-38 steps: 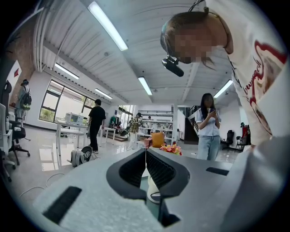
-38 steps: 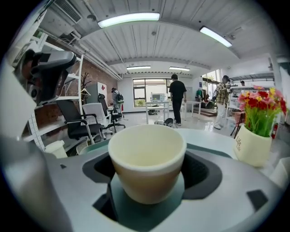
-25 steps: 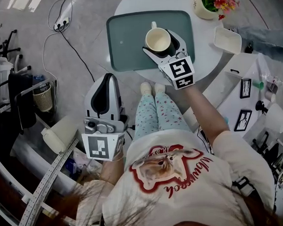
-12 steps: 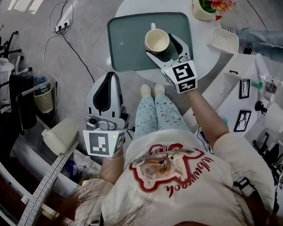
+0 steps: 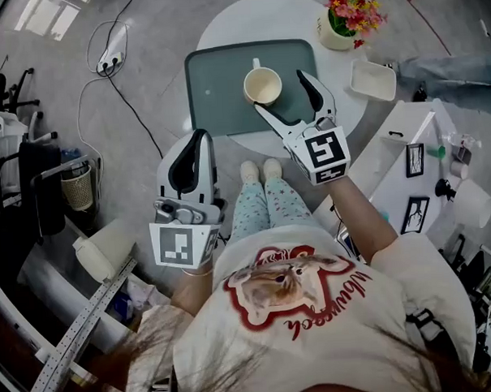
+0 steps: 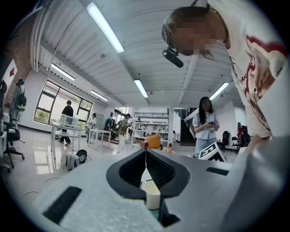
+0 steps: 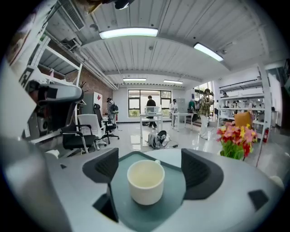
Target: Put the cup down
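A cream cup point(image 5: 263, 85) stands upright on the grey-green tray point(image 5: 216, 87), handle to the far side. My right gripper point(image 5: 283, 95) is open just short of the cup, toward the person, and touches nothing. In the right gripper view the cup point(image 7: 146, 181) sits on the tray point(image 7: 174, 210), free between the spread fingers point(image 7: 103, 165), and the right gripper point(image 7: 149, 159) holds nothing. My left gripper point(image 5: 193, 141) hangs over the floor left of the person's knees, jaws shut and empty. In its own view the left gripper point(image 6: 146, 156) shows closed pads, with the cup point(image 6: 152, 195) small beyond them.
The tray lies on a round white table point(image 5: 218, 26). A pot of flowers point(image 5: 345, 18) and a white rectangular dish point(image 5: 373, 80) stand at the table's right side. The person's feet point(image 5: 259, 170) are at the near table edge. A cable and power strip point(image 5: 109, 43) lie on the floor, left.
My right gripper has let go of the cup and drawn back toward the person. The cup stays on the tray. The left gripper has drifted slightly forward.
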The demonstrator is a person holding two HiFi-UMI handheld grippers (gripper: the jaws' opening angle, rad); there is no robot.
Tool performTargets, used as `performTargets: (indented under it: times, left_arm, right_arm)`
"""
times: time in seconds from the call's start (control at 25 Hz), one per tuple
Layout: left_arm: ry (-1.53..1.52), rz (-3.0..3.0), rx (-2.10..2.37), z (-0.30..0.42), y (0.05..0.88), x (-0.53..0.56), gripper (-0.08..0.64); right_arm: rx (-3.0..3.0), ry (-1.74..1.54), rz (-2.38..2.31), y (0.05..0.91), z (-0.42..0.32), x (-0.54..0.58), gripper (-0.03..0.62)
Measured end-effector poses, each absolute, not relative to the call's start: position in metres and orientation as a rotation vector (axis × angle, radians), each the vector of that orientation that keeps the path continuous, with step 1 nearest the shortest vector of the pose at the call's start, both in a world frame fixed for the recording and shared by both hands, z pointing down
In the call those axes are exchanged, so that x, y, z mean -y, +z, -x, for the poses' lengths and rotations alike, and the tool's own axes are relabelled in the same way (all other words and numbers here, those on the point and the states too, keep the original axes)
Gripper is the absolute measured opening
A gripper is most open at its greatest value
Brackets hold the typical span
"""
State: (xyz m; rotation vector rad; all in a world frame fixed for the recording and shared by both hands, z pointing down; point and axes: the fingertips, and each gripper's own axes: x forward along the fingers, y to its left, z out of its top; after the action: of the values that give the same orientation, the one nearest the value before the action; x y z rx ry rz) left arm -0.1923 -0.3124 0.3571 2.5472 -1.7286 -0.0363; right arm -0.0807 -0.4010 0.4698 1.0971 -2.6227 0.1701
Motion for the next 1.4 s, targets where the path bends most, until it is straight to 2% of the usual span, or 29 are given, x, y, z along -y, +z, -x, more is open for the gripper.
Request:
performTargets:
  times: [0.32, 0.64, 0.88, 1.0, 1.2, 1.32, 1.4]
  left_arm:
    - [-0.056, -2.604, 1.713, 0.181, 0.335, 0.322, 0.015]
    - [-0.103, -2.649, 1.707, 0.174, 0.313, 0.325, 0.015]
    - [-0.112, -2.681, 1.696, 0.167, 0.301, 0.323, 0.015]
    - [-0.115, -2.702, 1.690, 0.163, 0.294, 0.323, 0.015]
    - [-0.135, -2.731, 1.675, 0.156, 0.286, 0.320, 0.015]
    - [-0.156, -2.751, 1.663, 0.150, 0.280, 0.319, 0.015]
    - [-0.162, -2.759, 1.653, 0.144, 0.277, 0.319, 0.015]
  right_arm:
    - [2.779, 0.039, -1.092, 0.380, 0.081, 0.396, 0.405]
    - [2.784, -0.027, -1.071, 0.331, 0.087, 0.385, 0.391]
    - [2.830, -0.056, -1.099, 0.303, 0.081, 0.370, 0.304]
    - [2.858, -0.074, -1.129, 0.290, 0.075, 0.366, 0.195]
    - [2.860, -0.094, -1.129, 0.284, 0.072, 0.361, 0.178]
    - [2.855, -0.118, -1.142, 0.282, 0.066, 0.358, 0.094]
    - [2.849, -0.129, -1.155, 0.281, 0.060, 0.358, 0.072]
